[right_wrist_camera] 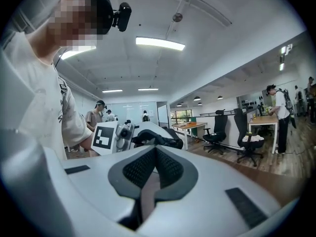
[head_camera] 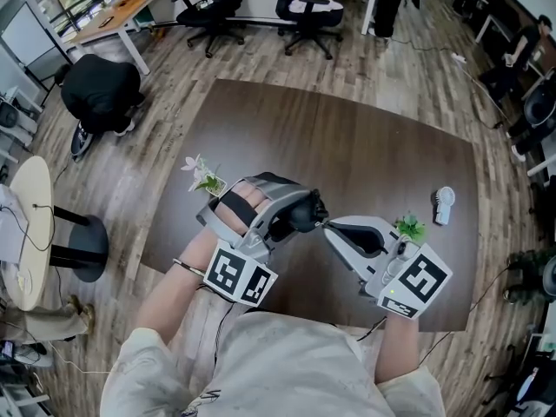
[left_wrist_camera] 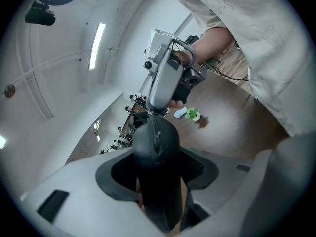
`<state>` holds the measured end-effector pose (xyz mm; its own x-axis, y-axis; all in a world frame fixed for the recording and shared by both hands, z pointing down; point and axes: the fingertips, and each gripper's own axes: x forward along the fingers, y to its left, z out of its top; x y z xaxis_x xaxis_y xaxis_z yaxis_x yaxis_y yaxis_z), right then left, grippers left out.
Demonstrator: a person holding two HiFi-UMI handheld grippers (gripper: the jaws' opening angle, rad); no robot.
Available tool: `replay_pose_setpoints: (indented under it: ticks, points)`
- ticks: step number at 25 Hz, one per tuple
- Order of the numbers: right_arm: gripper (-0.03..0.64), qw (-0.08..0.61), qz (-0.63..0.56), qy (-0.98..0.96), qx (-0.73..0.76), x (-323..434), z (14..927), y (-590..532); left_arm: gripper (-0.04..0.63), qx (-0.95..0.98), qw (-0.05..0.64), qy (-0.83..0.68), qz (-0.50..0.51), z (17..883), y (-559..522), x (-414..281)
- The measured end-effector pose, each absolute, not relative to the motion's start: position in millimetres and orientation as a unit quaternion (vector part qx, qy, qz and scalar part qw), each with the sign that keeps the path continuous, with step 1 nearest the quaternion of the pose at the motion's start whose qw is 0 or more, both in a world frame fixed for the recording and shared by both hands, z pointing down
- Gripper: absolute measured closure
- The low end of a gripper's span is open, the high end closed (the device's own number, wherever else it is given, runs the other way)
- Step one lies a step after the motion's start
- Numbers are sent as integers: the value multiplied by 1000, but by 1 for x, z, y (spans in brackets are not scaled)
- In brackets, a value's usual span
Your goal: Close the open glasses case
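A black zippered glasses case [head_camera: 306, 211] hangs above the brown table [head_camera: 365, 146], gripped by my left gripper [head_camera: 294, 220]. In the left gripper view the case [left_wrist_camera: 157, 152] stands edge-up between the jaws of the left gripper [left_wrist_camera: 158, 186], its zipper seam facing the camera. My right gripper [head_camera: 328, 225] comes in from the right, shut, with its tips on the small metal zipper pull at the case's far end [left_wrist_camera: 149, 111]. From the right gripper view the case [right_wrist_camera: 157, 139] lies just past the closed right gripper [right_wrist_camera: 155, 154].
A small flowering plant [head_camera: 207, 181] stands at the table's left edge. At the right are a green pot plant [head_camera: 410, 228] and a white object [head_camera: 444, 205]. Office chairs [head_camera: 308, 11] stand beyond the table, and a round white table [head_camera: 30, 228] stands at far left.
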<state>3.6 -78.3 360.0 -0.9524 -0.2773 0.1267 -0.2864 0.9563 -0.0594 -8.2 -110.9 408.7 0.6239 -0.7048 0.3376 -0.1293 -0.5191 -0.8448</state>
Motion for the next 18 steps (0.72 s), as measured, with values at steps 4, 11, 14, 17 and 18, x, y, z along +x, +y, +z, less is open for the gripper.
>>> replay_pose_setpoints:
  ticks: [4, 11, 14, 17, 18]
  points:
    - [615, 48, 51, -988, 140, 7, 360, -81, 368, -797, 427, 256, -343, 406, -106, -10]
    - [615, 32, 72, -987, 141, 17, 365, -95, 369, -808, 436, 234, -321, 397, -92, 0]
    - [615, 10, 101, -985, 138, 18, 367, -102, 367, -822, 426, 226, -303, 390, -87, 3]
    - [617, -14, 124, -983, 137, 18, 366, -106, 355, -838, 403, 222, -293, 390, -90, 4]
    - [617, -20, 128, -982, 138, 18, 365, -106, 345, -843, 394, 224, -290, 391, -92, 4]
